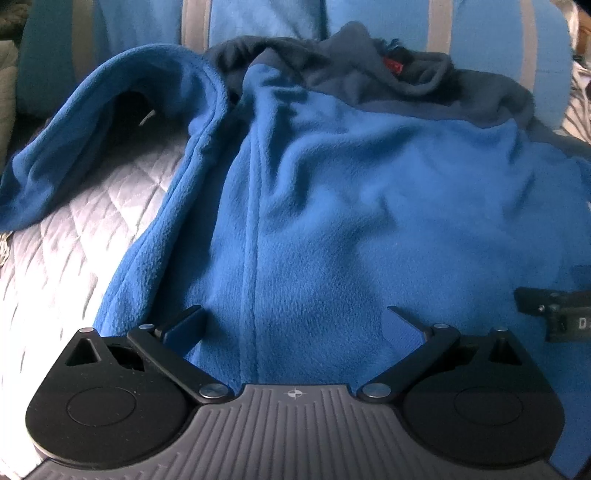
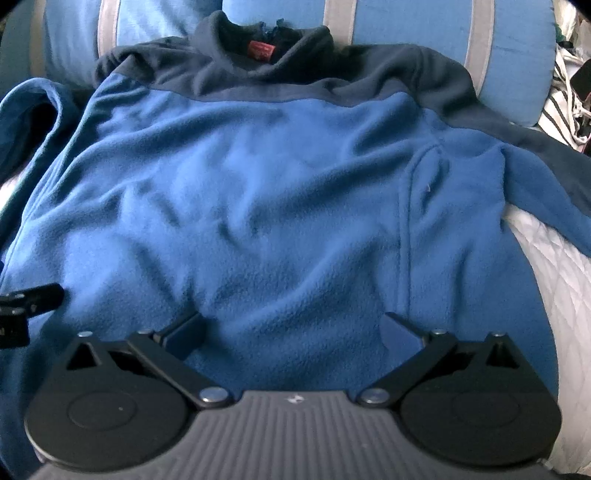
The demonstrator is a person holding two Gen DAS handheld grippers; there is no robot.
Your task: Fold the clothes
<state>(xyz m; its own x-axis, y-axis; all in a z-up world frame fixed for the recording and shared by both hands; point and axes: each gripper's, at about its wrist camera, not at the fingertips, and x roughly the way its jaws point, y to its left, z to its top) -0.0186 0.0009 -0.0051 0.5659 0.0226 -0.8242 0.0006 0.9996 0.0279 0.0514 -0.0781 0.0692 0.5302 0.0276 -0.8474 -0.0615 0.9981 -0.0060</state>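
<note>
Both grippers, left and right, gape wide, holding nothing; blue fleece spreads just beyond.

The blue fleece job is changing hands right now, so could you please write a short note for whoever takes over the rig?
Left gripper: open, empty, over the hem.
Right gripper: open, empty, also at the hem.
Blue fleece lies spread flat on the white quilt, navy collar toward the striped pillows. One sleeve is bunched at its side.
Done: laid out. Left: every fold, sleeves first.
</note>
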